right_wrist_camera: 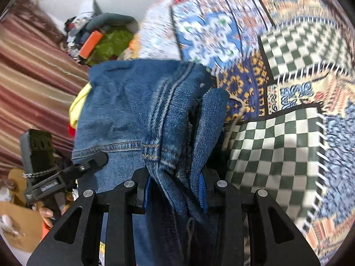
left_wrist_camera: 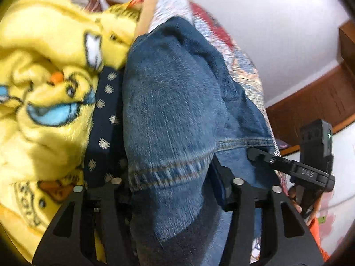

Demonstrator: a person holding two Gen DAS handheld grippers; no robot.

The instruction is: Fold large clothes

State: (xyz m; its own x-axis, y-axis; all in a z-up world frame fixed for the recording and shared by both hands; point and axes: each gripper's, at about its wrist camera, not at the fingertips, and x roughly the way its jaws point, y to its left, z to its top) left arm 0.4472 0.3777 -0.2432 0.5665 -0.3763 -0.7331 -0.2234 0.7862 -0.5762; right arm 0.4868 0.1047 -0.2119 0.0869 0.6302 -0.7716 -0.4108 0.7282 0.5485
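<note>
A pair of blue denim jeans (left_wrist_camera: 168,102) hangs lengthwise between both grippers. My left gripper (left_wrist_camera: 175,190) is shut on a hemmed edge of the jeans, the cloth bunched between its black fingers. My right gripper (right_wrist_camera: 175,190) is shut on a thick fold of the jeans (right_wrist_camera: 137,106) with a stitched seam. Each gripper shows in the other's view: the right one (left_wrist_camera: 259,155) at the lower right of the left wrist view, the left one (right_wrist_camera: 97,159) at the lower left of the right wrist view, both clamped on the denim hem.
A yellow cartoon-print fleece blanket (left_wrist_camera: 44,71) and a dark dotted cloth (left_wrist_camera: 104,119) lie left of the jeans. A patchwork quilt (right_wrist_camera: 288,88) covers the surface on the right. A striped cloth (right_wrist_camera: 33,71) and a clutter pile (right_wrist_camera: 99,40) sit at the left. A wooden frame (left_wrist_camera: 315,102) stands against the white wall.
</note>
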